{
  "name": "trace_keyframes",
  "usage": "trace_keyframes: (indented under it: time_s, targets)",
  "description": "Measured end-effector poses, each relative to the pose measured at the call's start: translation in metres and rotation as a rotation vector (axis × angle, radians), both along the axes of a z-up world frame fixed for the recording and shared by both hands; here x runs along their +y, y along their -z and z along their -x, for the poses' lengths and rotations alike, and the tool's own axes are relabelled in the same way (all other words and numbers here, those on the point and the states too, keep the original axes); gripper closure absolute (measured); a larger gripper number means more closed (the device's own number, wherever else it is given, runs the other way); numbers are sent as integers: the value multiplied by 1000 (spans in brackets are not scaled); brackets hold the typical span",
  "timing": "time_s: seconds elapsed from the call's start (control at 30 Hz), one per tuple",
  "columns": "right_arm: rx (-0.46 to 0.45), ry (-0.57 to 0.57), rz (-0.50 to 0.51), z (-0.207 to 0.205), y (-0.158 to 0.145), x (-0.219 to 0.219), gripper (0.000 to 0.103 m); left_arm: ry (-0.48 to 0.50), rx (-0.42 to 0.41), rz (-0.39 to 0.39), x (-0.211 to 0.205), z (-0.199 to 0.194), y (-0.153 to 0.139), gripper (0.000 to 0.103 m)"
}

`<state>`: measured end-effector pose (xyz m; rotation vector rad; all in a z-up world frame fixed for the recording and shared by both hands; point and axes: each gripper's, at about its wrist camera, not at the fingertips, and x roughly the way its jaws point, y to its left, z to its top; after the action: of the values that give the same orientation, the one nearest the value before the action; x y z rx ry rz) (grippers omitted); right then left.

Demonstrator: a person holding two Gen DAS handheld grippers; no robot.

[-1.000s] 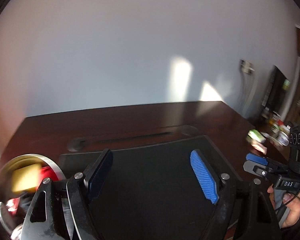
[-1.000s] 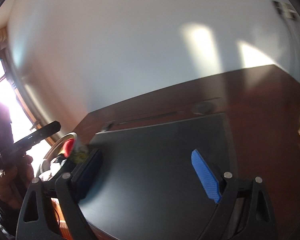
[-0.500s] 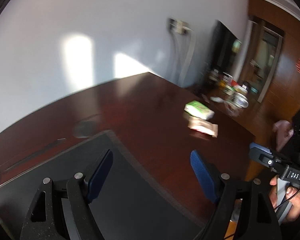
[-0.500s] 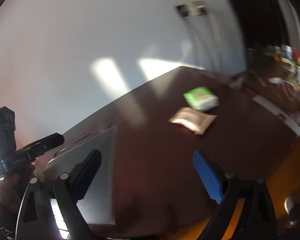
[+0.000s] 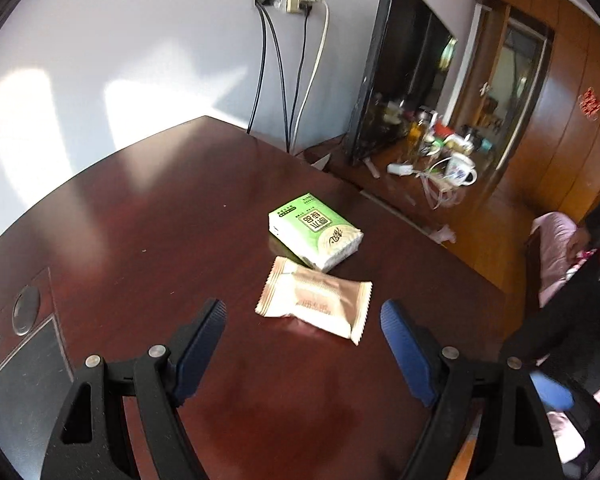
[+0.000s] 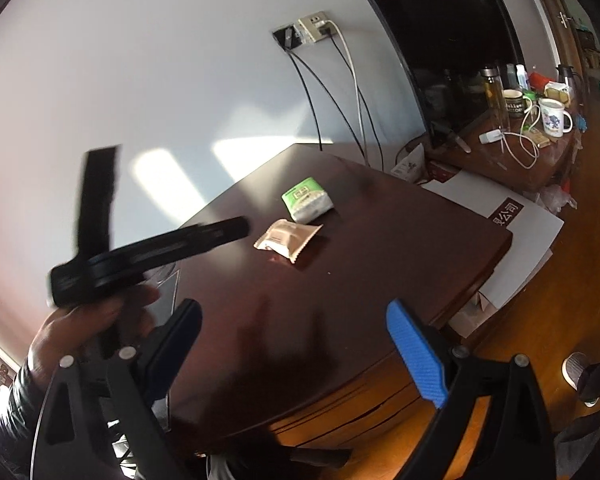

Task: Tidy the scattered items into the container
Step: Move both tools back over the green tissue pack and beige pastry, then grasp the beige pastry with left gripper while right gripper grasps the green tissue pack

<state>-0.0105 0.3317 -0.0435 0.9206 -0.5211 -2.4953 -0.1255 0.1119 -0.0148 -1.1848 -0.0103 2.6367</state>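
The green pack (image 5: 315, 230) bears Chinese characters; the white board (image 6: 512, 236) at 3 o'clock reads "公司".

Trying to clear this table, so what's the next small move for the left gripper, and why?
Probably ease the left gripper forward and down over the beige snack packet. Its jaws are open and empty, the packet lies flat just ahead between them, nearer than the green tissue pack.

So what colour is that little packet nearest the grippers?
Pale pinkish-beige snack packet, with crimped ends; clearest in the left wrist view.
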Motion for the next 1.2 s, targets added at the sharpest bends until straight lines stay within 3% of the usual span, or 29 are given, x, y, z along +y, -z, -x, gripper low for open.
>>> trace_keyframes:
  time_s: [0.23, 0.6, 0.93, 1.1, 1.2]
  targets:
    - [-24, -4, 18, -1, 11, 7, 7, -63, -36, 46, 22, 24, 16, 21]
    - [-36, -18, 28, -7, 17, 8, 7, -40, -72, 167, 39, 41, 40, 21]
    - [-38, -30, 32, -4, 19, -1, 7, -45, -55, 185, 6, 23, 37, 21]
    - [-38, -47, 30, -6, 19, -6, 7, -98, -51, 212, -22, 18, 38, 21]
    - [-39, -41, 34, -5, 21, -5, 5, -112, -45, 157, -33, 17, 33, 21]
